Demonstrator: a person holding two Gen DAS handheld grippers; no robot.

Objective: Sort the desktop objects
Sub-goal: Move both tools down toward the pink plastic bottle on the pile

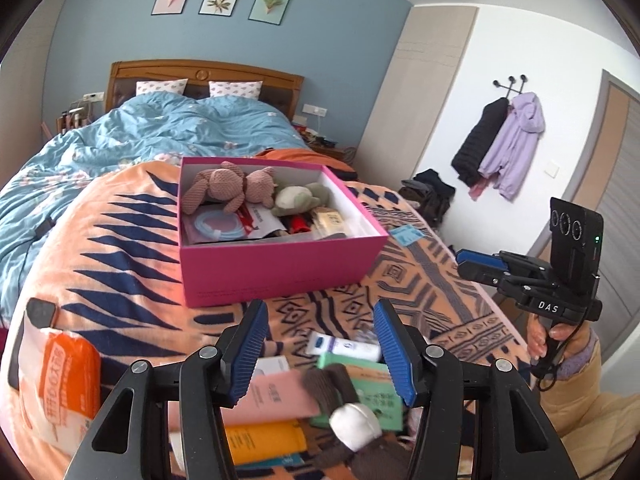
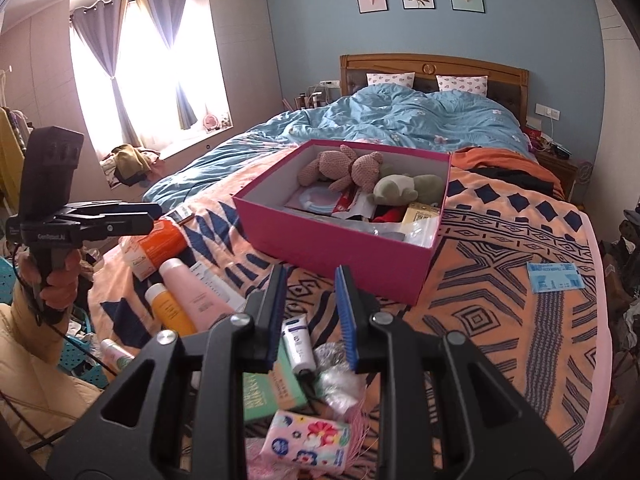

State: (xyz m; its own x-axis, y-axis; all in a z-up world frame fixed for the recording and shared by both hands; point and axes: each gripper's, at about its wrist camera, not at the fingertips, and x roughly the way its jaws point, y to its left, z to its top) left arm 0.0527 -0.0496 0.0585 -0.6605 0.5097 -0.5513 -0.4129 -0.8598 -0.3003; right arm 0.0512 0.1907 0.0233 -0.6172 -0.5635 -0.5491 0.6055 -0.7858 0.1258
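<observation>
A patterned orange blanket (image 2: 500, 272) covers the foot of the bed, and on it, set back from the near edge, an open pink box (image 2: 352, 256) holds a knitted brown plush (image 2: 344, 168), a green plush (image 2: 404, 190) and smaller packets. Along the near edge lies a loose heap: a pink tube (image 2: 192, 292), an orange bottle (image 2: 168, 308), a green box (image 2: 272, 384), a floral tissue pack (image 2: 308, 440) and a small white tube (image 2: 298, 342). A blue card (image 2: 554, 277) lies apart toward the right edge. The left gripper (image 1: 320, 344) hovers above the heap, its jaws spread wide and empty. The right gripper (image 2: 312, 316) hovers over the white tube, its jaws parted, gripping nothing.
</observation>
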